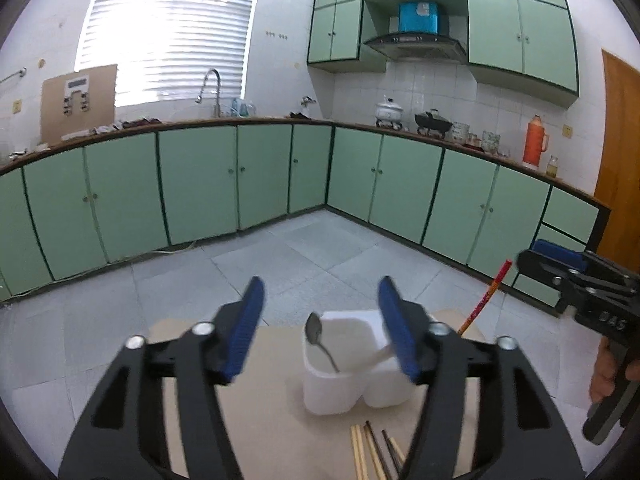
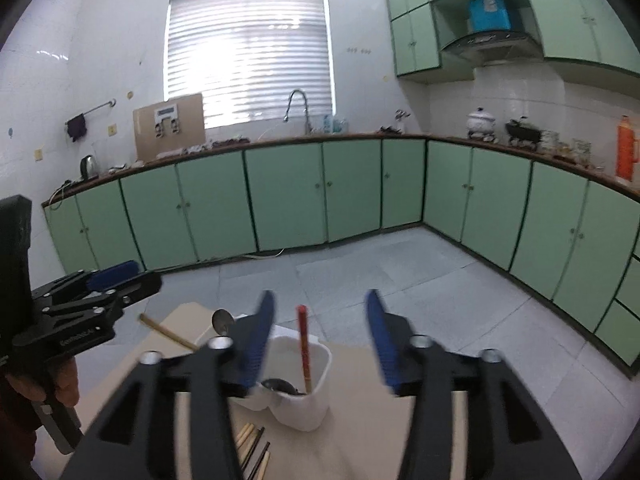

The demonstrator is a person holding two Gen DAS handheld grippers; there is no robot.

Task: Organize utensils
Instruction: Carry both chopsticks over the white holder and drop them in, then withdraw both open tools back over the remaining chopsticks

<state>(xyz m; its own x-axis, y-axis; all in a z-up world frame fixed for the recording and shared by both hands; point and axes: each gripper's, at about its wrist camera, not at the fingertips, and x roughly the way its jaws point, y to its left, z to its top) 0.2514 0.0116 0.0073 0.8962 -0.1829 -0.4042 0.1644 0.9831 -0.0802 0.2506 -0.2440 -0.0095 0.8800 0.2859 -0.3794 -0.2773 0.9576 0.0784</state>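
Observation:
A white two-compartment utensil holder [image 1: 340, 384] [image 2: 304, 404] stands on a light wooden table [image 1: 260, 420]. A metal spoon [image 1: 318, 338] leans in its left compartment; its bowl shows in the right wrist view [image 2: 221, 321]. A red chopstick [image 2: 303, 344] [image 1: 486, 300] stands in the right compartment. Several loose chopsticks [image 1: 372, 454] [image 2: 254, 446] lie on the table in front of the holder. My left gripper [image 1: 320, 332] is open and empty above the holder. My right gripper [image 2: 320, 340] is open and empty above the right compartment.
Another wooden chopstick [image 2: 168, 334] lies to the left of the holder. The table's far edge [image 1: 208, 322] drops to a grey tiled floor. Green cabinets [image 1: 260, 176] line the walls behind. The right gripper's body [image 1: 580, 292] is at the right of the left wrist view.

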